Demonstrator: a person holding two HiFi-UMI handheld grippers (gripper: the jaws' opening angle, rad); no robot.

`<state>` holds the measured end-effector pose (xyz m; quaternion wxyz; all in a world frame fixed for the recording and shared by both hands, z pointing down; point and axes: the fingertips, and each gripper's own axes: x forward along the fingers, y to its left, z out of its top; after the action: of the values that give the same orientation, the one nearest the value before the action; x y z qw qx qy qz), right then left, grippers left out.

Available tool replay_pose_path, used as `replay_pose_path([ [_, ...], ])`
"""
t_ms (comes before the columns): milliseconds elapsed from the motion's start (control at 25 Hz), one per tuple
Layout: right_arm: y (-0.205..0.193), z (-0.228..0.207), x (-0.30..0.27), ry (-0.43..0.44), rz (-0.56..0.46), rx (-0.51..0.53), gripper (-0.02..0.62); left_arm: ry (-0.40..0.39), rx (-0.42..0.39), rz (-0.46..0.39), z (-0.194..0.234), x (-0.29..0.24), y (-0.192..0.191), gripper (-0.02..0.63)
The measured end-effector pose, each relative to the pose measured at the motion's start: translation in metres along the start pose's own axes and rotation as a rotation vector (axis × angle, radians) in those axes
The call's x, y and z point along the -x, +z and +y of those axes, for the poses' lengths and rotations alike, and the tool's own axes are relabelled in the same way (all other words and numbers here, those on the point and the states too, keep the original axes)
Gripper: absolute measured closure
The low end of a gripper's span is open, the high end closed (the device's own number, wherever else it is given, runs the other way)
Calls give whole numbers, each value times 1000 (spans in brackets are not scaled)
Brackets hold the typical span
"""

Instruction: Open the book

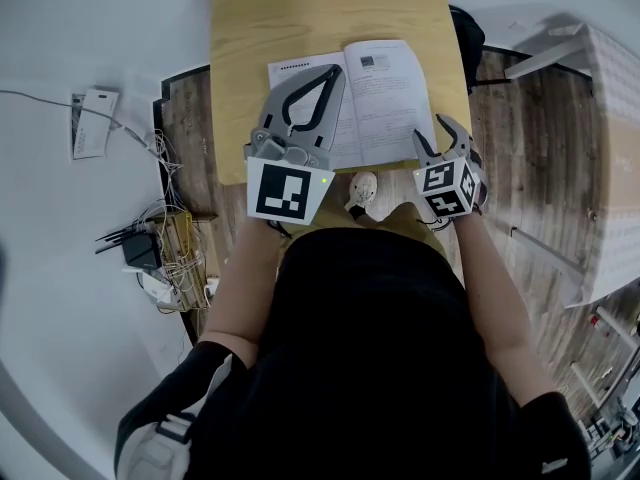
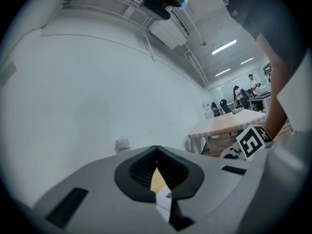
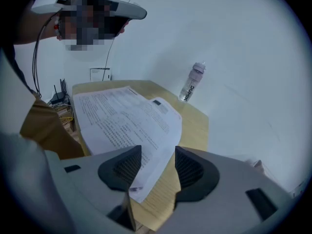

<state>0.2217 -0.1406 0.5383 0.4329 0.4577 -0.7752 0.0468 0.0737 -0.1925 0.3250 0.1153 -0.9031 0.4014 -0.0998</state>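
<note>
The book (image 1: 360, 103) lies open on the wooden table (image 1: 250, 18), its white printed pages facing up. My left gripper (image 1: 337, 72) is lifted above the left page with its fingers closed tip to tip. In the left gripper view the left gripper (image 2: 156, 152) points up at the wall, with nothing between its pads. My right gripper (image 1: 437, 136) hovers at the right page's near corner. The right gripper (image 3: 157, 152) stands open in its own view, over the edge of the open book (image 3: 122, 116) and not touching it.
A water bottle (image 3: 191, 82) stands at the table's far edge. Tangled cables and a router (image 1: 140, 248) lie on the floor to the left, with a white card (image 1: 90, 123) nearby. A white table (image 1: 610, 148) stands at the right. A small round object (image 1: 362, 186) hangs near my chest.
</note>
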Motion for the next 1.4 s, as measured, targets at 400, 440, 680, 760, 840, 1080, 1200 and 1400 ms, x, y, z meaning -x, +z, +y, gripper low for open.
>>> replay_pose_path([
  [400,81,-32,26,-66,-210,21,380,18,-39,-41,9,0,28,601],
  [440,91,-35,31,-73,-238,25,380,22,-37,-48,11,1,31,601],
  [680,158,-47,71,-90,-426,3,380,37,-26,-64,22,4,46,601],
  [760,180,-53,87,-99,-487,-14,380,39,-28,-69,25,5,54,601],
  [840,201,-56,104,-102,-550,-24,380,42,-24,-75,28,7,61,601],
  [1080,255,-59,153,-97,-746,11,380,53,9,-97,40,12,80,601],
  [1200,272,-53,172,-72,-811,57,380,56,15,-107,45,16,89,601],
  [1400,300,-46,207,-46,-931,109,380,74,10,-122,53,24,108,601],
])
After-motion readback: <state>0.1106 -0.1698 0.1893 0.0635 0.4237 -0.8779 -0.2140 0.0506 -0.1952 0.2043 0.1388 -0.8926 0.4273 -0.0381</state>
